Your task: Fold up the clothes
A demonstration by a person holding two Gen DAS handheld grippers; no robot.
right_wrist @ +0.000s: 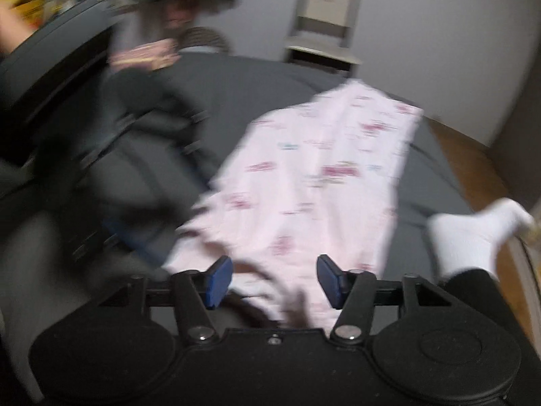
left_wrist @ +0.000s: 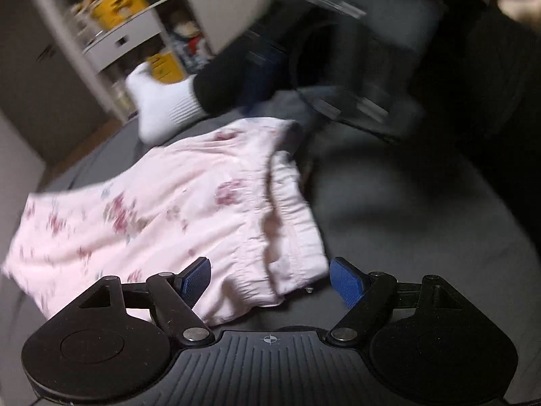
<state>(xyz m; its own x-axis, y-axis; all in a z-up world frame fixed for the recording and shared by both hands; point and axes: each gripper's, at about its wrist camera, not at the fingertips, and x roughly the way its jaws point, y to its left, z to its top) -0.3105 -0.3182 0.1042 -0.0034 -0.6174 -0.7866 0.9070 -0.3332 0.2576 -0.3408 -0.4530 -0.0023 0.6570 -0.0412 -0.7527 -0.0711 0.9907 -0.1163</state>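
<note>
- A pink floral garment (left_wrist: 162, 209), which looked like pyjama trousers with a gathered elastic waistband (left_wrist: 257, 257), lay spread on a dark grey bed (left_wrist: 389, 203); in the right wrist view the same garment (right_wrist: 321, 176) ran lengthwise away from the camera toward the bed's far edge.
- No container held it; a white shelf unit (left_wrist: 128, 34) behind the bed carried yellow and other coloured items, too blurred to name.
- The waistband end lay nearest both cameras, with bare grey bedding open to its right in the left wrist view; the far end of the garment reached close to the bed edge, beyond which wooden floor (right_wrist: 473, 155) showed.
- A person's leg in a white sock (left_wrist: 159, 101) and dark trouser rested on the bed just beyond the garment; the sock (right_wrist: 473, 233) appeared at the right in the other view.
- The left hand-held gripper (left_wrist: 268, 279) hovered over the waistband, jaws spread wide, clasping nothing.
- The right hand-held gripper (right_wrist: 274, 279) was likewise parted wide over the waistband end, empty, facing the left one (right_wrist: 135, 155), a blurred dark shape.
</note>
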